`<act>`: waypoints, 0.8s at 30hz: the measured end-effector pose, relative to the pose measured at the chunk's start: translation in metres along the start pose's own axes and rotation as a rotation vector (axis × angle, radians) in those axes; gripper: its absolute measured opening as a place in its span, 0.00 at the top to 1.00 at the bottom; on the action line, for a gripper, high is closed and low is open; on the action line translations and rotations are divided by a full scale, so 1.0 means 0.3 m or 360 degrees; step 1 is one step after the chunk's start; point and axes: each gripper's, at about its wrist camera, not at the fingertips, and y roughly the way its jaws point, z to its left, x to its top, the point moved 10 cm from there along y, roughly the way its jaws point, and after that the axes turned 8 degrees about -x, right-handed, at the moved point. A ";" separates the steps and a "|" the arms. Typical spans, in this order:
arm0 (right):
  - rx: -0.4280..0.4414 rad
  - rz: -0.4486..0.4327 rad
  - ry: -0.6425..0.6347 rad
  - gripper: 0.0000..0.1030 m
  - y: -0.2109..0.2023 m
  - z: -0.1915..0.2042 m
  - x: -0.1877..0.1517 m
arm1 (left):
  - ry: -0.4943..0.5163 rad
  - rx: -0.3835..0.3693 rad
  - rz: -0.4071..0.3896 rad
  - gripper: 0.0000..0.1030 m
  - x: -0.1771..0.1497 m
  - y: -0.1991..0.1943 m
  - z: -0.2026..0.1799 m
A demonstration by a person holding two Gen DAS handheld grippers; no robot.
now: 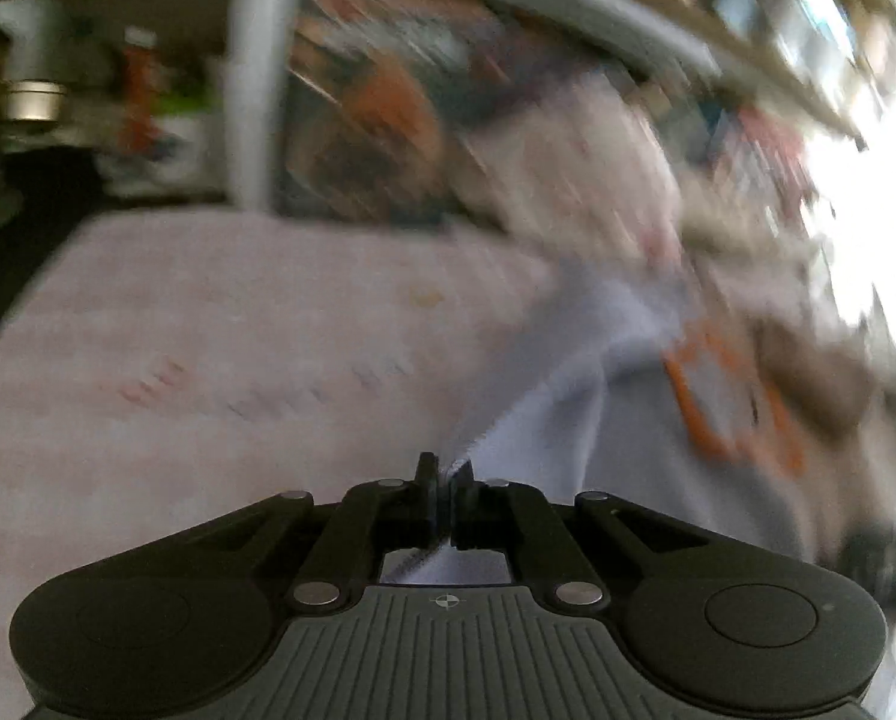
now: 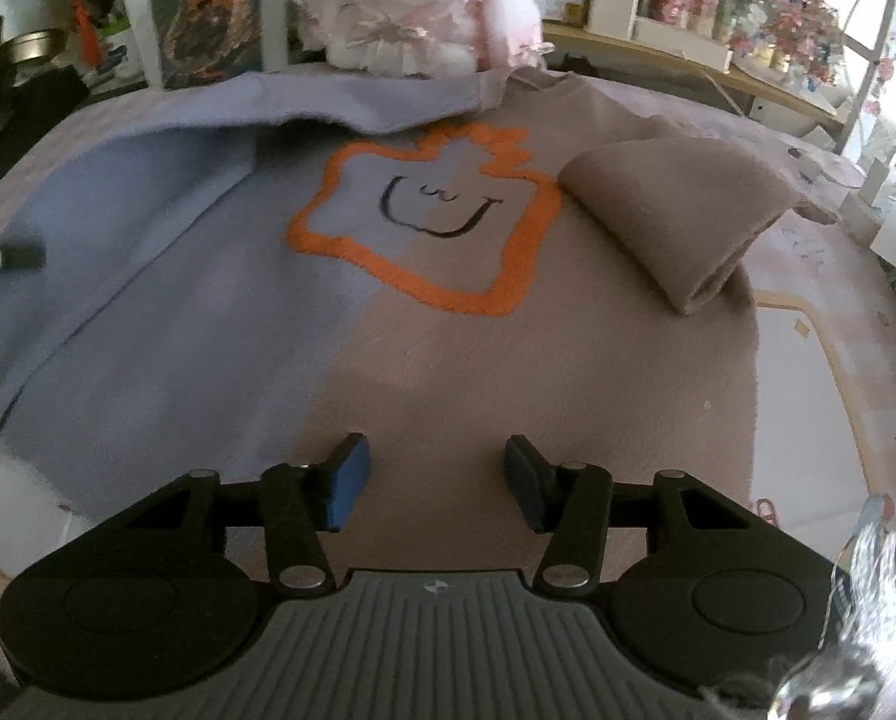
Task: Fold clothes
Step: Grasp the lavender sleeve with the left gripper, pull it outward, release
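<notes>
A two-tone sweater [image 2: 339,324], lavender on the left and taupe on the right, lies spread on the pink table cover [image 2: 808,396]. It carries an orange outlined figure [image 2: 429,210] with a black smile. Its right sleeve [image 2: 670,210] is folded in over the body. My right gripper [image 2: 429,480] is open and hovers over the sweater's lower middle. My left gripper [image 1: 446,480] is shut on the sweater's lavender edge [image 1: 568,396] and holds it lifted; that view is blurred by motion. The left gripper's tip shows at the right wrist view's left edge [image 2: 3,257].
A pink plush toy [image 2: 411,6] sits at the table's far edge behind the sweater. Shelves with boxes and jars [image 2: 718,18] run along the back right. A white post [image 2: 129,12] and a metal pot [image 2: 27,45] stand at the back left.
</notes>
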 end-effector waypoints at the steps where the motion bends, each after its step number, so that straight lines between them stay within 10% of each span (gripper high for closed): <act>1: 0.0014 0.0006 -0.0019 0.53 -0.005 0.011 -0.006 | -0.0059 0.0024 -0.0073 0.98 0.038 -0.029 0.037; 8: 0.0121 0.0057 -0.0163 0.53 -0.048 0.109 -0.053 | -0.0109 0.0239 -0.0235 0.98 0.256 -0.126 0.273; 24: 0.0349 0.0133 -0.0443 0.53 -0.148 0.373 -0.139 | -0.0184 0.0657 -0.0058 0.85 0.353 0.007 0.577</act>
